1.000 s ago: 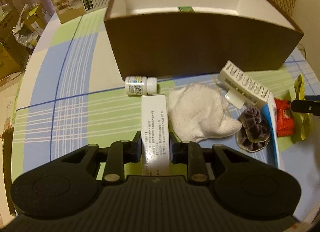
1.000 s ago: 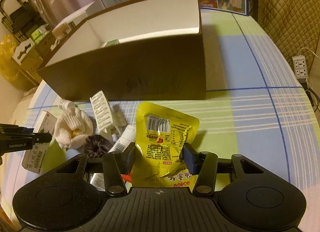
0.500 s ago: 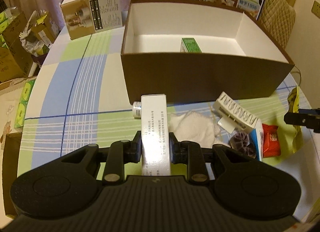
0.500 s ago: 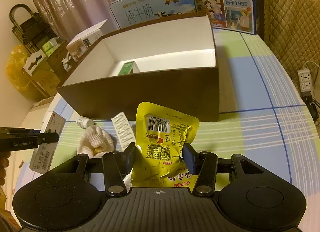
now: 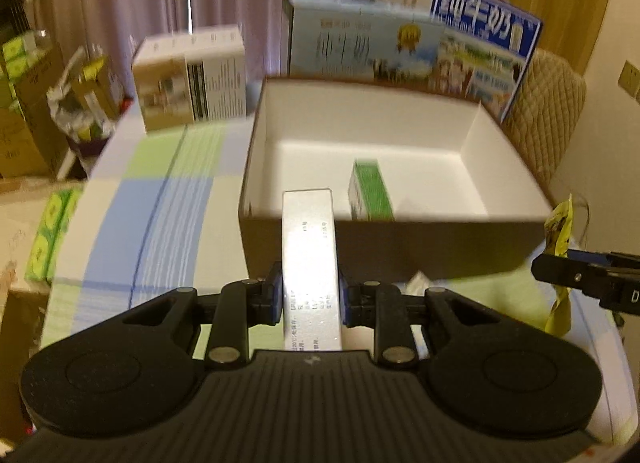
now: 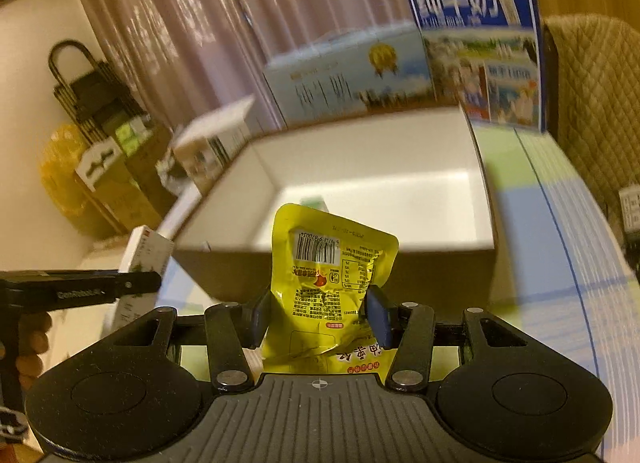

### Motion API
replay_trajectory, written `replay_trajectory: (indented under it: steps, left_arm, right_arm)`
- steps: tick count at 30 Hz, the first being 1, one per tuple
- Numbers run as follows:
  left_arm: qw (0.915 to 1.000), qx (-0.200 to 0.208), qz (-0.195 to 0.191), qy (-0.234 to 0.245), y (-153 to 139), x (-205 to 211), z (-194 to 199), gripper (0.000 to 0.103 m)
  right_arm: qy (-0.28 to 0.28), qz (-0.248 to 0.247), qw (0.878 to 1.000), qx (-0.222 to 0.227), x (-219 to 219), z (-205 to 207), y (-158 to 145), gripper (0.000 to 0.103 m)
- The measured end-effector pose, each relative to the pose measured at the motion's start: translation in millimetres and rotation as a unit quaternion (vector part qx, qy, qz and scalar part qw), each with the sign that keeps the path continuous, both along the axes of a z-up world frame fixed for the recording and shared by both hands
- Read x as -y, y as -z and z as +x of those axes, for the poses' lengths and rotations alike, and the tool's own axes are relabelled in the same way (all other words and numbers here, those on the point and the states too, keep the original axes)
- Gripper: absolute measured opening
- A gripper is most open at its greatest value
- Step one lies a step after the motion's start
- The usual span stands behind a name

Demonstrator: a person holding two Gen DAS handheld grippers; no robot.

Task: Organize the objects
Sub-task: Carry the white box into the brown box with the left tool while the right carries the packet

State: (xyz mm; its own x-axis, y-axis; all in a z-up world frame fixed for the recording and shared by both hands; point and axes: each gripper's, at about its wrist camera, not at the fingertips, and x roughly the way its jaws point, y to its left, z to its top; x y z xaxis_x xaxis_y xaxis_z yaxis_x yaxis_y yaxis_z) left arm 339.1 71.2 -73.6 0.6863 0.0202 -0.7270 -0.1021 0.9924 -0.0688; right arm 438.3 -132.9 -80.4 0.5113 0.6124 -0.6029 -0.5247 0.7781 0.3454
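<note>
The left claw (image 5: pixel 310 297) is clamped on a long white carton (image 5: pixel 310 259), its pads pressing the carton's two long sides. The carton points forward, and its far end overlaps the near wall of the brown box (image 5: pixel 400 247) in the left wrist view. The right claw (image 6: pixel 320 319) grips a yellow snack pouch (image 6: pixel 328 283) by its lower half; the pouch stands upright between the fingers with its barcode side toward the camera, its top edge reaching over the near rim of the brown box (image 6: pixel 440 271) in this view.

The box is open, white inside, and sits on the bench (image 5: pixel 160 215), which wears a cloth checked in blue, green and white. A small green carton (image 5: pixel 370 195) lies on the box floor toward the near wall. Behind the box stand two blue milk cartons (image 5: pixel 400 43); to its left stands a white and tan product box (image 5: pixel 190 79).

From the left wrist view, the right claw's tip (image 5: pixel 580 275) and the edge of the yellow pouch (image 5: pixel 560 235) show at the right edge. From the right wrist view, the left claw (image 6: pixel 132 287) shows at the left with the white carton (image 6: pixel 144 263) in it, and a hand (image 6: pixel 32 347) on the handle below. Both views are smeared by motion blur.
</note>
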Motion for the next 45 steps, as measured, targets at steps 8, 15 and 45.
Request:
replay_trajectory:
  steps: [8, 15, 45]
  left_arm:
    - [0.9984, 0.055, 0.012, 0.002, -35.2, 12.2, 32.1, 0.022]
    - [0.998, 0.062, 0.009, -0.008, -37.5, 10.6, 69.9, 0.022]
    - [0.9996, -0.012, 0.012, -0.024, 59.7, 1.8, 157.3, 0.022]
  right_arm:
    - [0.027, 0.027, 0.998, 0.044, -9.5, 19.7, -34.7, 0.047]
    - [0.072, 0.015, 0.994, 0.08, -16.8, 58.6, -48.2, 0.047]
    - [0.08, -0.174, 0.981, 0.037, -61.4, 134.7, 54.3, 0.047]
